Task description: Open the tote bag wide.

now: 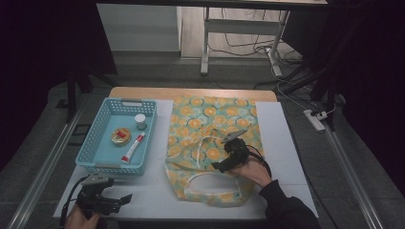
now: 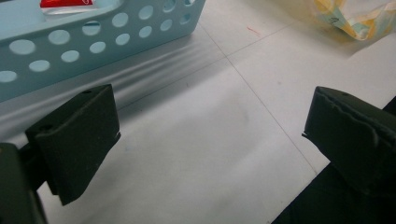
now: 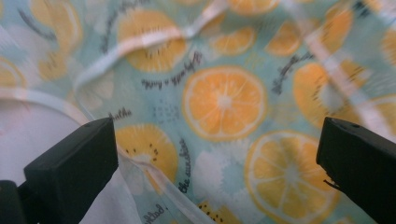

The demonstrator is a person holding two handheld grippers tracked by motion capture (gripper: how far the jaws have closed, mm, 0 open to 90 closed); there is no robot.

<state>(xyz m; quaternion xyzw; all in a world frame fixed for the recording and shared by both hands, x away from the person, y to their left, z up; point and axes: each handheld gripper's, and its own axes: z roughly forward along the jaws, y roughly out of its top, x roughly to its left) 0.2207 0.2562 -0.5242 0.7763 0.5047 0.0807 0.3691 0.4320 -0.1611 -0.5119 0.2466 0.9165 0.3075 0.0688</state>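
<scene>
Orange-print tote bag lies flat on the white tabletop, directly under the right tongs, whose jaws stand wide apart over the fabric with nothing clamped. Bag's white handle runs just ahead of them. Left tongs, also apart and empty, sit just short of the blue basket.

bag: 1 | basket: 1 | jar: 1 | tin: 1 | tube: 1 | grippers: 2, left, right
</scene>
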